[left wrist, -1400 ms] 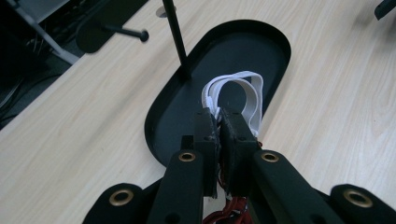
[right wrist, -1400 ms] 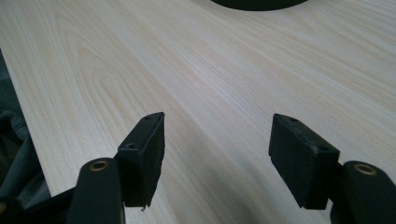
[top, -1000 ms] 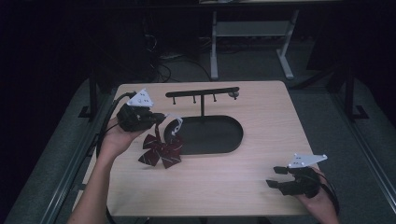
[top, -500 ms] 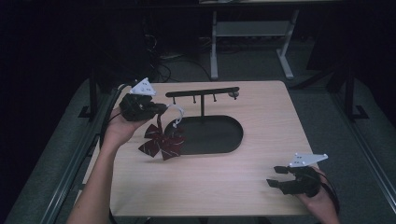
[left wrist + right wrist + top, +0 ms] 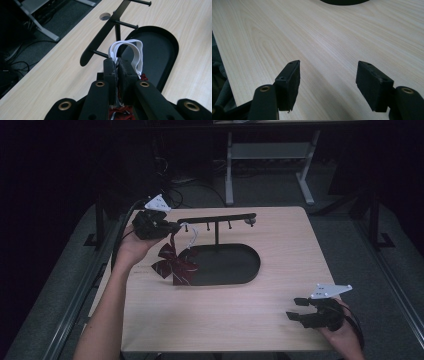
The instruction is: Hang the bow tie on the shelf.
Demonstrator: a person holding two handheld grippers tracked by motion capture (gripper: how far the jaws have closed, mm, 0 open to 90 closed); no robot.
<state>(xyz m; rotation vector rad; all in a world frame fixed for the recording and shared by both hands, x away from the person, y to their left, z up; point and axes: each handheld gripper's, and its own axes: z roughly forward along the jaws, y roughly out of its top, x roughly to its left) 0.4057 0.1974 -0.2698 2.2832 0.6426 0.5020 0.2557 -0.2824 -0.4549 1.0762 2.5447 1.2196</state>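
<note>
Care suits this step: left hand-held gripper (image 5: 117,65), clamped on the white elastic loop (image 5: 135,53) of a dark red fabric bow (image 5: 174,265), should slip it over the black rack's nearest peg (image 5: 98,53) near the surface's far-left corner; right hand-held gripper (image 5: 328,86) idles apart.

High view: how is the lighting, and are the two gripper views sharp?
High view: dim, the surroundings nearly black, only the table lit. Left gripper view: bright, the white elastic loop and rack crisp, the nearest jaw bases soft. Right gripper view: wood grain sharp, mild sheen, no glare.
</note>
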